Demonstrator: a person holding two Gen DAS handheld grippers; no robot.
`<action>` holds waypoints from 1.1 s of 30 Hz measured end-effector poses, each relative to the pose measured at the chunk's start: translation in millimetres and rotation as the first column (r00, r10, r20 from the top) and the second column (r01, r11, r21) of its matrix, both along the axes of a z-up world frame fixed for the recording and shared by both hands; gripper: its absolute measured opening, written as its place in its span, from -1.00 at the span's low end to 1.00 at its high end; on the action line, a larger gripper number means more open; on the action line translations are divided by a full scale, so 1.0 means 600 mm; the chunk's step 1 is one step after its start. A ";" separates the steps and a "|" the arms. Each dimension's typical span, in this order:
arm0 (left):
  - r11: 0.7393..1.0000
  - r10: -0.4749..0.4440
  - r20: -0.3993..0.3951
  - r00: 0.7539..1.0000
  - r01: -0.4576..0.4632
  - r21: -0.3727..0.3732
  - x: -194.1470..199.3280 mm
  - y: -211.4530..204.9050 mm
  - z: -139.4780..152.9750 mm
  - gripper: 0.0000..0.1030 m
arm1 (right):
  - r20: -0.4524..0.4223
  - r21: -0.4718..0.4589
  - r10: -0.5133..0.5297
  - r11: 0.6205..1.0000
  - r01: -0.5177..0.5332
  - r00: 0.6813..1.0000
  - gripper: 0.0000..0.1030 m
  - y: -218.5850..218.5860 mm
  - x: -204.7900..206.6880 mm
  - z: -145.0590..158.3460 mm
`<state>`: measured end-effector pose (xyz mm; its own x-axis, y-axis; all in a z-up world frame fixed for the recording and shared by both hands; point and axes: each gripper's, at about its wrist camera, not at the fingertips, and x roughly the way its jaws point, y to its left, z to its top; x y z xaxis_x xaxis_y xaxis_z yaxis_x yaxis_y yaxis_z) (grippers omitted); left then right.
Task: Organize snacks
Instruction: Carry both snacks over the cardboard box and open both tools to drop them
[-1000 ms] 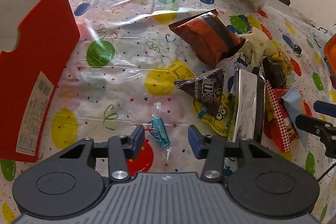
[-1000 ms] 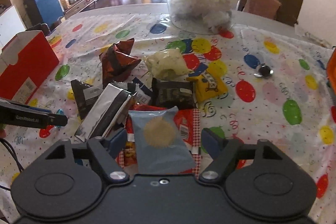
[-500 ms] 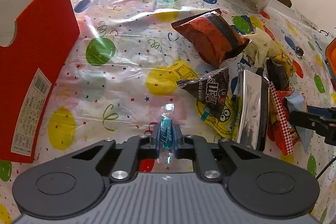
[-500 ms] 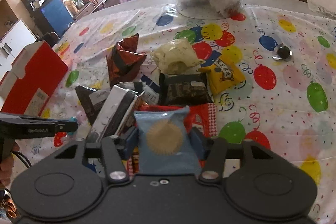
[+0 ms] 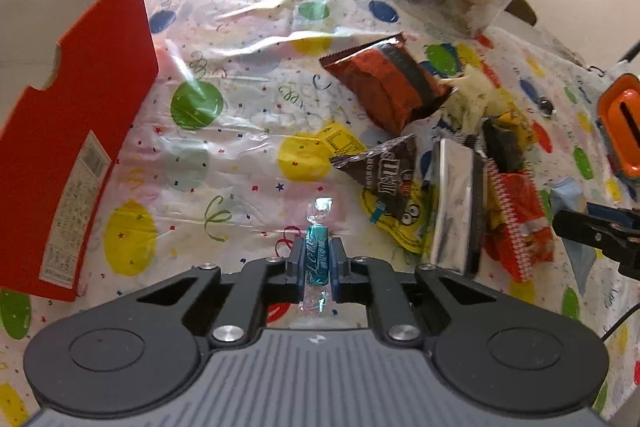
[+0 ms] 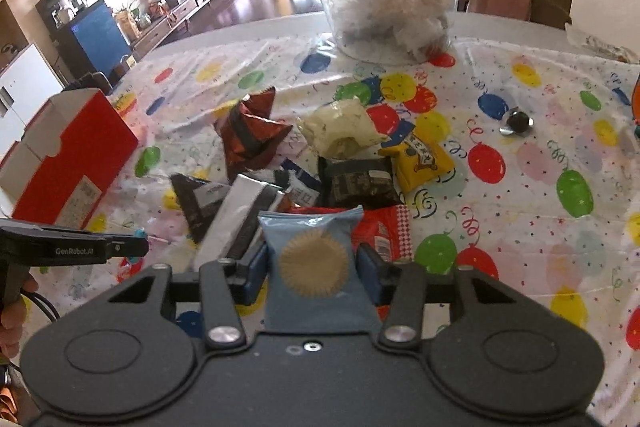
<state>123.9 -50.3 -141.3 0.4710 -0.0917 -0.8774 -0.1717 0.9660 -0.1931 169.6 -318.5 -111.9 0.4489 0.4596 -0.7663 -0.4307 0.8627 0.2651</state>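
By the table's left edge stands a red box (image 5: 76, 131), and right of it the left gripper (image 5: 318, 259) is pinched tight on a teal candy (image 5: 317, 255), its clear twisted end poking forward over the tablecloth (image 5: 240, 155). Further right, toward the near edge, a snack pile (image 6: 304, 163) lies in a heap. At the pile's near side the right gripper (image 6: 312, 267) has just closed, both pads pressing the sides of a blue packet (image 6: 314, 259).

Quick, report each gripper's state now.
Left gripper: shut on the teal candy.
Right gripper: shut on the blue snack packet.
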 end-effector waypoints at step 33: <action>0.997 0.023 0.190 0.981 -0.037 0.070 -0.142 0.280 0.204 -0.78 | 0.146 0.039 0.145 0.988 -0.152 0.979 -0.08 0.376 -0.120 0.167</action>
<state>38.8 117.5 -18.9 0.6306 -0.0144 -0.7760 -0.1680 0.9736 -0.1545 97.4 -92.8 -11.8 0.4760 0.5653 -0.6736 -0.5892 0.7737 0.2330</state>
